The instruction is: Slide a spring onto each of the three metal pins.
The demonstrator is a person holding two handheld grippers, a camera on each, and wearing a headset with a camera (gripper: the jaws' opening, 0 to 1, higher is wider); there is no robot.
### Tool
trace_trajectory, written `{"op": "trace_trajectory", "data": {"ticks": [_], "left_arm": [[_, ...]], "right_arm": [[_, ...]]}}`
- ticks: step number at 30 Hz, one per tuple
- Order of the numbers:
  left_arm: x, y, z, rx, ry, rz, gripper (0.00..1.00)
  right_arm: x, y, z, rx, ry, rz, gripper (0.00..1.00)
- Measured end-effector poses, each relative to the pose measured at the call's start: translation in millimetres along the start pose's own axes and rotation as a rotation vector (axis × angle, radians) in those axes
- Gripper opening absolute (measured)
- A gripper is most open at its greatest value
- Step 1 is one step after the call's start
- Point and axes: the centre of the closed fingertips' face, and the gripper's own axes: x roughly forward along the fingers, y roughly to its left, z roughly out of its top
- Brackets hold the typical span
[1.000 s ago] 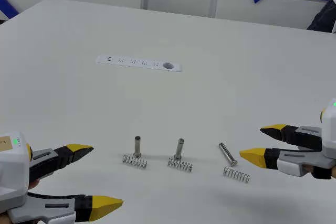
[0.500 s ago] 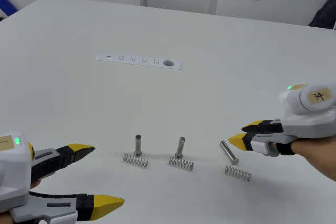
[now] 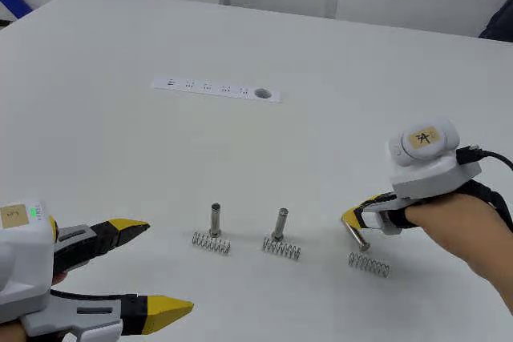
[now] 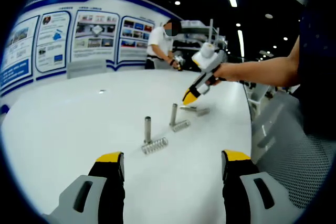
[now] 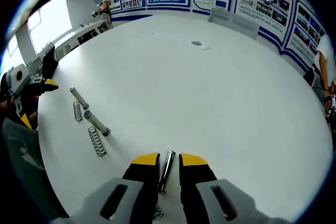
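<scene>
Right gripper view: the right tongs point(image 5: 169, 159) straddle the lying pin point(image 5: 166, 170), tips narrowly apart and not visibly pinching it. The pin's long axis runs nearly along the jaws. Its spring point(image 3: 369, 263) lies just beside it on the surface point(image 3: 321, 142), nearer the person. The left tongs point(image 4: 173, 156) hang wide apart, well away.

Head view: we look forward and down over the table point(image 3: 337, 118). Left gripper view sits low, well back from the pins point(image 4: 147, 128); right gripper view sits close above one. All share them.
</scene>
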Motion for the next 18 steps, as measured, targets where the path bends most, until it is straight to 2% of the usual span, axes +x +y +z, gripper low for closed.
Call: {"op": "trace_trajectory", "data": {"ticks": [10,18], "left_arm": [[0.1,1.5,-2.4,-0.006,0.004,0.0,0.77],[-0.1,1.5,-3.2,-0.011,0.005,-0.002,0.77]], "right_arm": [[11.0,-0.8,-5.3,0.022,0.047,-0.012,0.11],[15.1,-0.2,-10.2,0.032,0.074,-0.001,0.1]]}}
